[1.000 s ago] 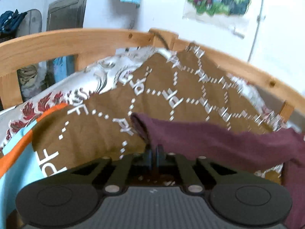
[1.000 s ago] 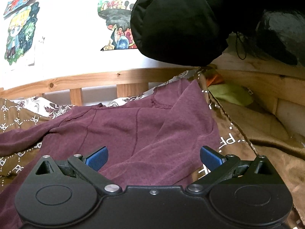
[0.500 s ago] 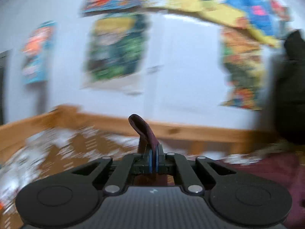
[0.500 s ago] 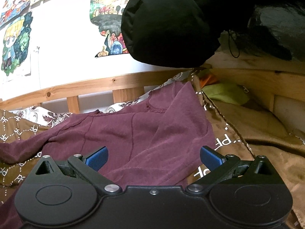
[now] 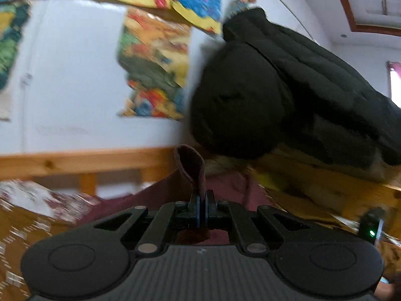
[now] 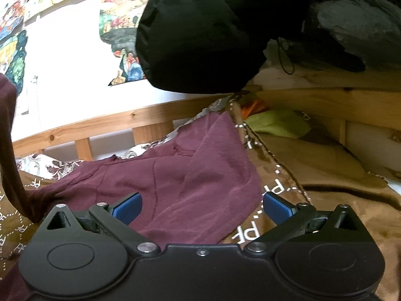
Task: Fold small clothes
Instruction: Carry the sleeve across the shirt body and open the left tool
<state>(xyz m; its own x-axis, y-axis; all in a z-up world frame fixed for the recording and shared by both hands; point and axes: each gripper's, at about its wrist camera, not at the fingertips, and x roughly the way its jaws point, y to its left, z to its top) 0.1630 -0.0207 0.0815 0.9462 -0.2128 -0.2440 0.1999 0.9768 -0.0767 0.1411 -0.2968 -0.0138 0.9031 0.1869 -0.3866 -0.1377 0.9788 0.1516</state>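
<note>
The left hand-held gripper (image 5: 201,202) is clamped shut on a sleeve end of the maroon shirt (image 6: 180,188), lifted above the bed (image 6: 325,175). The shirt's body lies spread ahead and to its right, directly under the right hand-held gripper (image 6: 201,207), whose jaws hang wide apart, empty.

Shirt (image 6: 175,188) on blanket (image 6: 313,175), wooden rail (image 6: 100,125) behind, jacket (image 6: 200,37) above.

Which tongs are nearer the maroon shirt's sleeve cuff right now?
Left. The left tongs are shut on the sleeve cuff. The right tongs stand open above the maroon shirt body, away from the cuff.
</note>
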